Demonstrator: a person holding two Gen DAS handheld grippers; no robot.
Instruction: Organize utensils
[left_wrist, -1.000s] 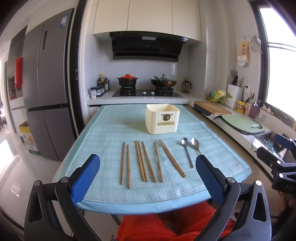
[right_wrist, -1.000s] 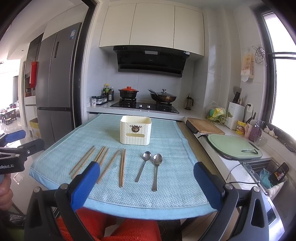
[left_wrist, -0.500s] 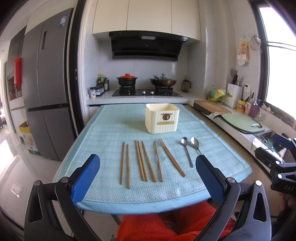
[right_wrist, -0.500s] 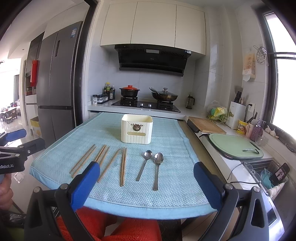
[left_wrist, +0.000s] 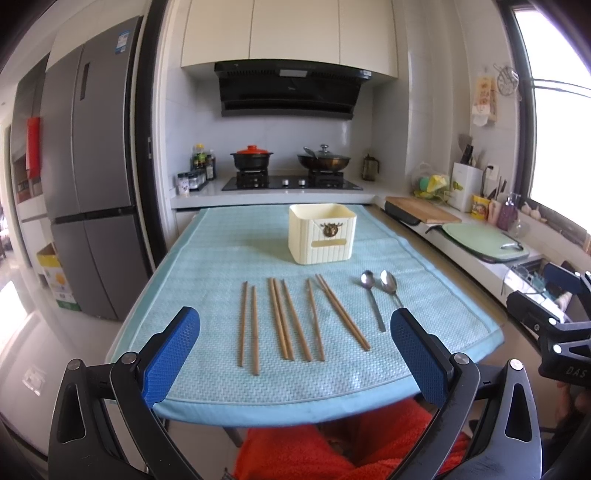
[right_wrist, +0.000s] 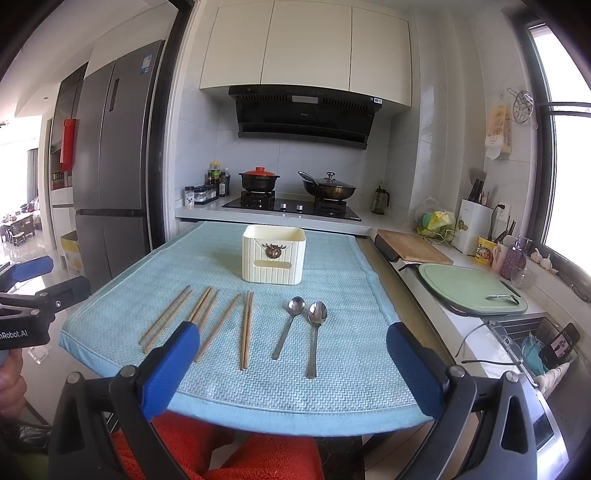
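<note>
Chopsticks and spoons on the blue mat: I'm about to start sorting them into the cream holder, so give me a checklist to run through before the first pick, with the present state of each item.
1. Left gripper free: ok, jaws wide open, nothing between them.
2. Right gripper free: ok, jaws wide open, empty.
3. Cream holder upright, open top reachable: ok; whether it has inner compartments, cannot tell.
4. Chopsticks lying flat on the blue mat: ok, though several lie in touching pairs, so a single pick may be tricky.
5. Two spoons separate: ok, side by side, bowls toward the holder, handles apart.
6. Path from utensils to holder: ok, only bare mat lies between.
</note>
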